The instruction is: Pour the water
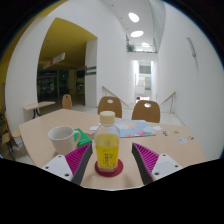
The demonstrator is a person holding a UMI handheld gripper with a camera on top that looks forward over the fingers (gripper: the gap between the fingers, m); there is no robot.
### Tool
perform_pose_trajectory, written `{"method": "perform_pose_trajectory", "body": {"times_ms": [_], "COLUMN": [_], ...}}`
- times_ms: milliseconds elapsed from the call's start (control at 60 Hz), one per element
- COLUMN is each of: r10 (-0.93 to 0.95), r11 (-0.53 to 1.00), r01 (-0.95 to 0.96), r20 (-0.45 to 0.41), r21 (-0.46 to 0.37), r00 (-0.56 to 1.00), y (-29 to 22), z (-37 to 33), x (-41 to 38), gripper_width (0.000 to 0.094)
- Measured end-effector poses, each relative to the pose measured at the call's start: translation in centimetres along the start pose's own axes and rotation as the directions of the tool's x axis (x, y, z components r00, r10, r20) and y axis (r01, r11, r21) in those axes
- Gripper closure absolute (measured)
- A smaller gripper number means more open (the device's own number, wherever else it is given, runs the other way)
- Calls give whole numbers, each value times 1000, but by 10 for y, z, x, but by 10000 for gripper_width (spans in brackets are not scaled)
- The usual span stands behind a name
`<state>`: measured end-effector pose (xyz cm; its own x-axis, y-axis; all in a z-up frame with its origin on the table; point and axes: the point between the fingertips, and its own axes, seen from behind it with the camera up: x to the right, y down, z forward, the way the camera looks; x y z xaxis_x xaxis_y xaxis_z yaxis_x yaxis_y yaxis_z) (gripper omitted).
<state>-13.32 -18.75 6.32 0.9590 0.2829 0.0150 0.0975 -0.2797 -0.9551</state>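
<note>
A small bottle (107, 143) with yellow liquid and a pale cap stands upright on a round red coaster (109, 169) on a light wooden table (165, 150). It stands between my gripper's (111, 163) two fingers, with a gap at either side. The magenta pads (81, 159) flank it left and right. The gripper is open. A white cup (62, 138) stands on the table to the left, beyond the left finger.
A patterned cloth or paper (135, 128) lies on the table behind the bottle. Two wooden chairs (146, 110) stand at the table's far side. Another table and chair (40, 105) stand further left in a bright hall.
</note>
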Motion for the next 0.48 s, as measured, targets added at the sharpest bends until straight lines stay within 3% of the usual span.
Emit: {"method": "perform_pose_trajectory", "body": {"times_ms": [217,483], "r10": [93,124], "r11": [996,987], "r01": [-91,-111], "r20": [157,115], "r21": [-18,-113], "r00": [983,986], "y": [16,62], "z": [-128,-201], "x": [-35,8], "gripper_width": [79,83]}}
